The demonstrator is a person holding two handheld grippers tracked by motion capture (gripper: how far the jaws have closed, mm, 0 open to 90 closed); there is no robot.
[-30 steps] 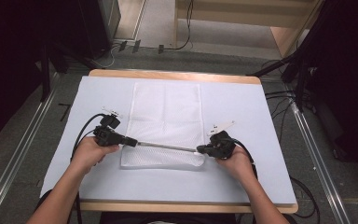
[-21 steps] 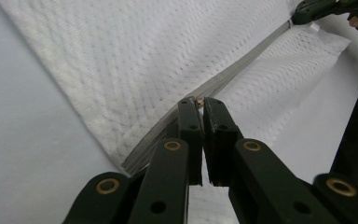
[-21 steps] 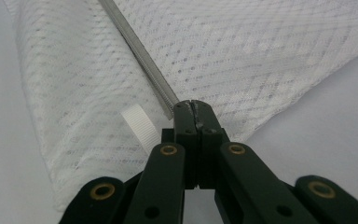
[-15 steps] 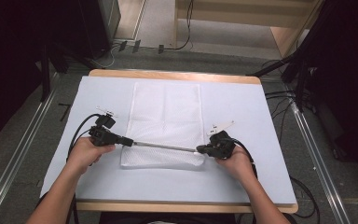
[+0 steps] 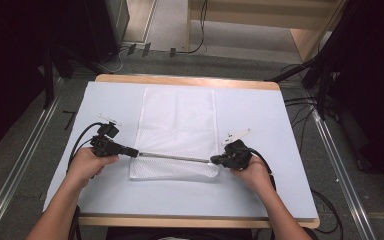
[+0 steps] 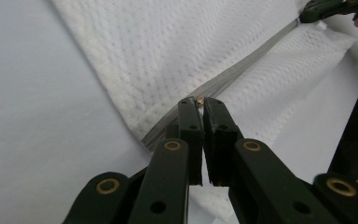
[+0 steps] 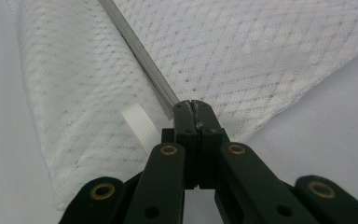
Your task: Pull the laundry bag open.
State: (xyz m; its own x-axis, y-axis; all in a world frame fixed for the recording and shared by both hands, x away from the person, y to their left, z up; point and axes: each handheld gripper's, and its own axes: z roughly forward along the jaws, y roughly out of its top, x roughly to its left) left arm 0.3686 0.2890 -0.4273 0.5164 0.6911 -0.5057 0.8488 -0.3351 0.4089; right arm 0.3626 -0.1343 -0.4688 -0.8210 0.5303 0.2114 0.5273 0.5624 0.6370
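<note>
- One white mesh bag (image 5: 177,132) lies flat at the centre of the high view on the pale blue worktop (image 5: 280,120), with one grey zipper (image 5: 172,156) running across its lower part.
- Two tools: the left tool (image 5: 135,153) at centre left is clamped on the zipper's left end, and the right tool (image 5: 214,161) at centre right is clamped on its right end.
- No brand, label or writing can be read.
- Left gripper view: a small brass-coloured zipper pull (image 6: 199,100) sits pinched between the closed jaws at the centre.
- Right gripper view: one white ribbed tab (image 7: 140,125) lies on the mesh at lower left of centre.
</note>
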